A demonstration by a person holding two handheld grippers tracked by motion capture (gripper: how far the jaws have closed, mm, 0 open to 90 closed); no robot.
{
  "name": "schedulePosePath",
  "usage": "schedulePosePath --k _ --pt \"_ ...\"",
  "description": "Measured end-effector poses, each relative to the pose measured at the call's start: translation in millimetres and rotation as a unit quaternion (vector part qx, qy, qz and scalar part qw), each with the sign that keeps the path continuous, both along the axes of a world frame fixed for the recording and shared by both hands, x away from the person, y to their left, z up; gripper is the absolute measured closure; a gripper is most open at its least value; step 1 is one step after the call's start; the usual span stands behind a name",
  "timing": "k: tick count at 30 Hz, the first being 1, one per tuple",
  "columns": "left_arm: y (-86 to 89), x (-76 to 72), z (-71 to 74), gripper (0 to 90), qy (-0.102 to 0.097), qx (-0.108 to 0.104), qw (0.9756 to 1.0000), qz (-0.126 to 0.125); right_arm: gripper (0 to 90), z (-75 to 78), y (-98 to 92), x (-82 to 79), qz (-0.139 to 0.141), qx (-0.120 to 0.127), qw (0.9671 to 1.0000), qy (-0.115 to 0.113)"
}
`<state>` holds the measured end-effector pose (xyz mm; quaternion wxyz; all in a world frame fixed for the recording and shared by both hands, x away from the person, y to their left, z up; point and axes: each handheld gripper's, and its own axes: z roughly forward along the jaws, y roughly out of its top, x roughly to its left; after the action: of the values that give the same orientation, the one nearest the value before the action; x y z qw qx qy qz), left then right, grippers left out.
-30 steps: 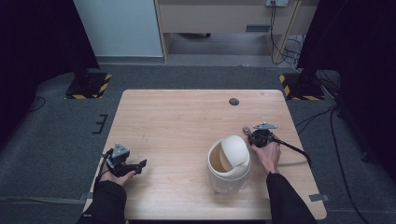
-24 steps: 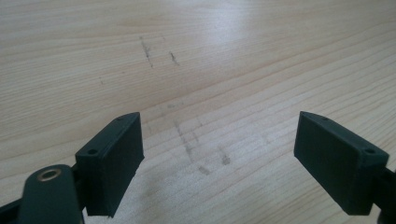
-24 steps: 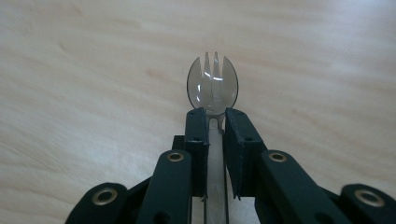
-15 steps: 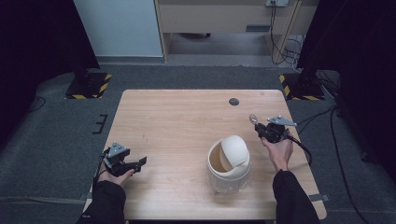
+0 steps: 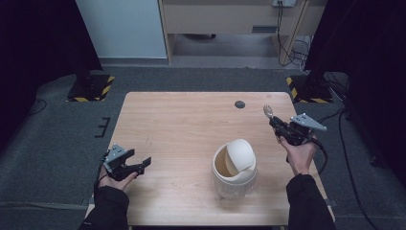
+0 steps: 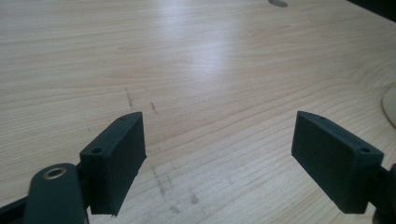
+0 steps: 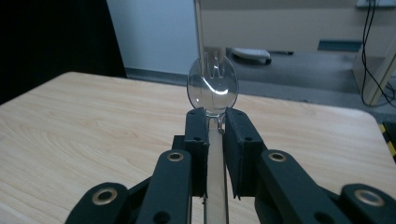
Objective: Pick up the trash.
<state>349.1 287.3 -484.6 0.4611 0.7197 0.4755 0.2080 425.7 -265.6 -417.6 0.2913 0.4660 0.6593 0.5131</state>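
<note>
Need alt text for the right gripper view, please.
The right tongs are shut on the handle of a clear plastic spork, whose bowl and short tines point up and away. Behind it lie the light wooden table and a grey floor.

High view: table (image 5: 182, 124) evenly lit from above, surroundings at left and right edges of frame near black; soft, low-detail picture. Faint shadow under bin (image 5: 234, 167) at lower center.

Left gripper view: broad white glare on wood at upper center; black jaws at bottom slightly soft.

Right gripper view: clear spork (image 7: 213, 88) at center catches bright highlights; background at top mildly out of focus, upper left dark.
</note>
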Motion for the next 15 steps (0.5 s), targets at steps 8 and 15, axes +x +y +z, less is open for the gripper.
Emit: schedulePosePath --k 8,15 --pt "-4.3 -6.3 14.4 17.4 -0.037 -0.031 0.9988 -0.001 80.0 31.6 0.7 -18.8 0.039 0.029 0.9978 -0.046" --pt "-5.9 -13.3 26.9 18.4 -0.067 -0.046 0.9967 -0.003 80.0 60.5 4.1 -34.7 0.079 0.053 0.9907 -0.097"
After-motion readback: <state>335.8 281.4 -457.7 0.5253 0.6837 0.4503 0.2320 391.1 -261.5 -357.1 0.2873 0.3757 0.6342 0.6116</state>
